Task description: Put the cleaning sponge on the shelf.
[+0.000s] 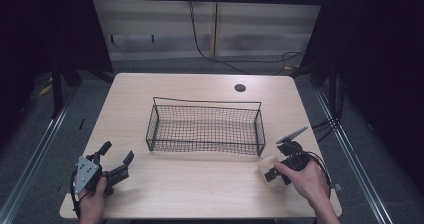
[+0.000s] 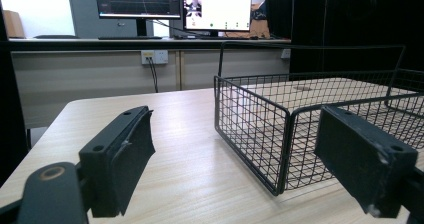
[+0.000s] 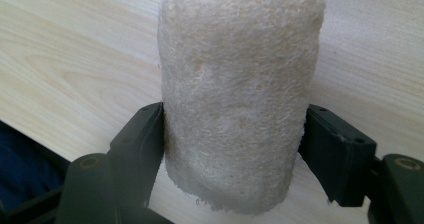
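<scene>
Gripping a fibrous loofah (image 3: 235,99) (pale, cylindrical), right gripper (image 3: 232,149).

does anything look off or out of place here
Nothing stands out. The basket sits upright and empty mid-table, the right gripper squarely clamps the loofah, and the left gripper rests open.

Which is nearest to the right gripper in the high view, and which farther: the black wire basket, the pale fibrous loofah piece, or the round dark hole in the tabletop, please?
1. Pale fibrous loofah piece, between the right gripper's jaws at the table's right front.
2. Black wire basket, mid-table, just behind it to the left.
3. Round dark hole, near the far edge.
</scene>
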